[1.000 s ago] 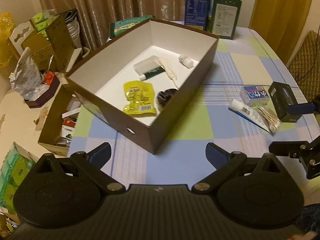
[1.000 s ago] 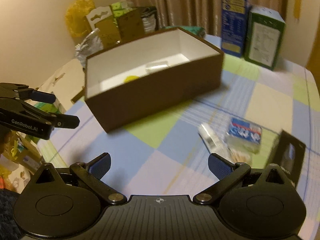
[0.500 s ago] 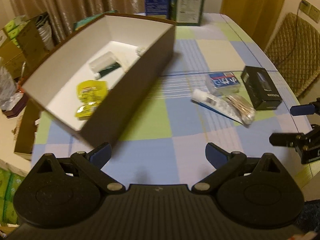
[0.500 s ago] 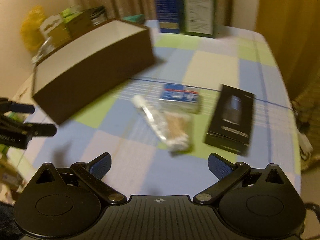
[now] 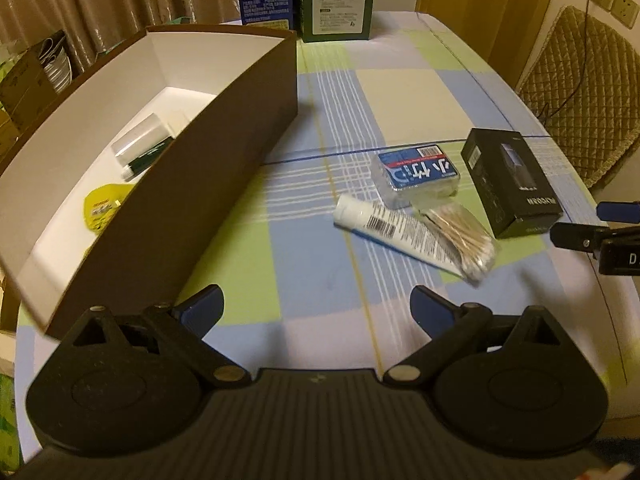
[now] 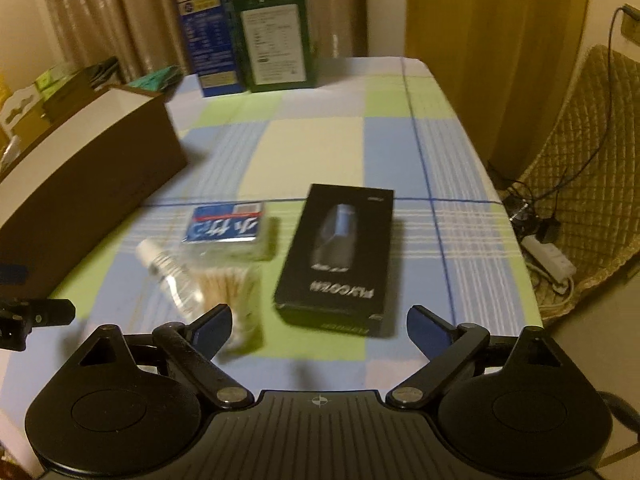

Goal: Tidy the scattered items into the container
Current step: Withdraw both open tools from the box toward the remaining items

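Both grippers, left (image 5: 316,304) & right (image 6: 318,322), are hovering w/ tongs wide, holding nothing. Four loose items are lying mid-table toward its right edge: 1 swab bag (image 5: 460,236), 1 tube (image 5: 394,232), 1 blue pack (image 5: 416,174), 1 black box (image 6: 340,260). The brown box (image 5: 224,160) is sitting at the left edge w/ 2 items showing inside. Vs. 0.5 s ago, both cams are sitting closer to the loose items.

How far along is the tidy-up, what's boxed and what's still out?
Done: a yellow packet and a clear-capped tube lie inside the brown box. In hand: nothing; both hand-held grippers, left and right, are open. Left on the tablecloth: black box, blue-labelled pack, white tube, cotton swabs.
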`<state>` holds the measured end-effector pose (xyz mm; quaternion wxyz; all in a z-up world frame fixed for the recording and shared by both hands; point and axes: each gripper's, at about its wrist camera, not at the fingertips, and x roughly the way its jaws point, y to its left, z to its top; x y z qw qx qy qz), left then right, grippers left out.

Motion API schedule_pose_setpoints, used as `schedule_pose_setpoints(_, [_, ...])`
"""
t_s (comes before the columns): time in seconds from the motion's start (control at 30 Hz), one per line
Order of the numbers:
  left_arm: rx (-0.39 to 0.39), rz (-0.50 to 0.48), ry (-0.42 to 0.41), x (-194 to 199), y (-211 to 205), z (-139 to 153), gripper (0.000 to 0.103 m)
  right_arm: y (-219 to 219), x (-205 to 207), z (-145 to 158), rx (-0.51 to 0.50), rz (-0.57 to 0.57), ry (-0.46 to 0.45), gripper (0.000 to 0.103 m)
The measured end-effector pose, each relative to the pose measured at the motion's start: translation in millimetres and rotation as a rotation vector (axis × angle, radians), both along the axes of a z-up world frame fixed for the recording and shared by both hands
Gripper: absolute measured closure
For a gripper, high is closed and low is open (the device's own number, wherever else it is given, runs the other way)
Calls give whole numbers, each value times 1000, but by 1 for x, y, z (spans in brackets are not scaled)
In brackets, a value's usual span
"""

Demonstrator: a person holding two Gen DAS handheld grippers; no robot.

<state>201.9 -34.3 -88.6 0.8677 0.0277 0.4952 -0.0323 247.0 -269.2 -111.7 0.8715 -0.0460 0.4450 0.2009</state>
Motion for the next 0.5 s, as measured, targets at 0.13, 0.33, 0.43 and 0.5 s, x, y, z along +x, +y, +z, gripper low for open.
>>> schedule_pose_setpoints(0.13, [-19, 16, 26, 21, -8, -13, 7, 0, 12, -8, -2, -9, 9, 11])
schedule_pose_setpoints(0.33, [-65, 71, 80, 55, -20, -37, 7, -3, 27, -17, -2, -28, 28, 11])
schedule_pose_setpoints(0.43, [-85, 104, 92, 70, -22, -46, 7, -8, 32, -18, 5, -44, 32, 11])
schedule_pose_setpoints(0.5, [-81, 120, 94, 80, -24, -51, 7, -11, 35, -19, 12, -53, 35, 11])
